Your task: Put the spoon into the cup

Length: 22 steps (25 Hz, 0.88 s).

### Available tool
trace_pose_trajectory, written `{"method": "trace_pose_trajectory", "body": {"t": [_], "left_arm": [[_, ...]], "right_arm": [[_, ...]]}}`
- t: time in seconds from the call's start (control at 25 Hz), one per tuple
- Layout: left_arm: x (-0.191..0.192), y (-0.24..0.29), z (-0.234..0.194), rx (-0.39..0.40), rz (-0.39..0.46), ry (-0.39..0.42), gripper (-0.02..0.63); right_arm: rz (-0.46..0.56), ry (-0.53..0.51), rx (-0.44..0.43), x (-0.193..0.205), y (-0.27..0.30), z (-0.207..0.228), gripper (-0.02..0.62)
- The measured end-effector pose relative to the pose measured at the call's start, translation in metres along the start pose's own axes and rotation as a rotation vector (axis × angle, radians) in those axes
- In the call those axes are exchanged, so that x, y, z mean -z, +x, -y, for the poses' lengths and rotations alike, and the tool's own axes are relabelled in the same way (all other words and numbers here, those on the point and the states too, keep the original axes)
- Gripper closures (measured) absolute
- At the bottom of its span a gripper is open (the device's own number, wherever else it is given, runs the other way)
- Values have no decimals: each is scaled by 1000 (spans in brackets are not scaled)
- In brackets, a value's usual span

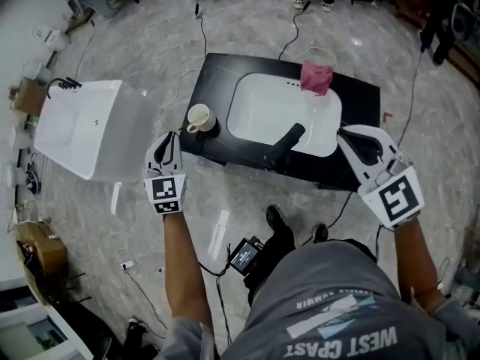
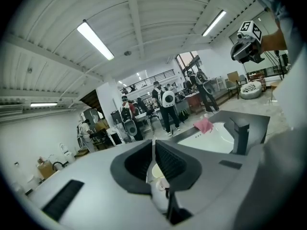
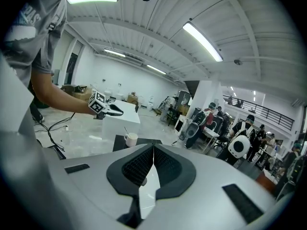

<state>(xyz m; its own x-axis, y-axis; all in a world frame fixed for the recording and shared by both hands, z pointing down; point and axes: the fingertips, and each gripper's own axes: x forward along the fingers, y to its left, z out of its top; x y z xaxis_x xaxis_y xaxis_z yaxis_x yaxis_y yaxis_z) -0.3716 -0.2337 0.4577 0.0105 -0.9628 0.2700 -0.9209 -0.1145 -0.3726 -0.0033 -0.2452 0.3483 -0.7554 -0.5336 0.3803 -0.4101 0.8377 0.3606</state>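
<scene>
L tongs (image 1: 172,137) clenched, nothing gripped, just short of cup (image 1: 199,117). R tongs (image 1: 346,135) clenched too, empty, well right of cup at counter (image 1: 360,100) edge. Spoon (image 3: 125,129) standing in cup, handle up; cup itself on counter's left corner. Just right of cup: white basin (image 1: 255,118) w/ black faucet (image 1: 285,145). Farther right & behind cup: pink cloth (image 1: 316,77) on basin rim.
</scene>
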Motion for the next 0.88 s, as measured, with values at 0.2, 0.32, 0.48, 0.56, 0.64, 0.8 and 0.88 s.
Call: {"method": "trace_pose_trajectory", "body": {"t": [0.2, 0.32, 0.48, 0.56, 0.64, 0.8, 0.88], "left_arm": [[-33, -34, 2, -30, 43, 39, 584], [-55, -56, 6, -47, 71, 72, 588], [-91, -85, 19, -46, 111, 124, 593], [-112, -100, 29, -34, 142, 143, 597], [-135, -113, 41, -18, 178, 149, 598], [-174, -138, 70, 21, 215, 239, 598], [-190, -149, 85, 46, 213, 314, 598]], "right_arm": [[26, -12, -20, -4, -11, -3, 565], [45, -25, -25, -8, -20, -2, 565], [61, -47, -41, -10, -34, -5, 565], [68, -60, -55, -12, -41, -9, 565], [80, -77, -71, -15, -47, -14, 565], [121, -120, -118, -26, -60, -28, 566], [148, -141, -140, -32, -70, -34, 566]]}}
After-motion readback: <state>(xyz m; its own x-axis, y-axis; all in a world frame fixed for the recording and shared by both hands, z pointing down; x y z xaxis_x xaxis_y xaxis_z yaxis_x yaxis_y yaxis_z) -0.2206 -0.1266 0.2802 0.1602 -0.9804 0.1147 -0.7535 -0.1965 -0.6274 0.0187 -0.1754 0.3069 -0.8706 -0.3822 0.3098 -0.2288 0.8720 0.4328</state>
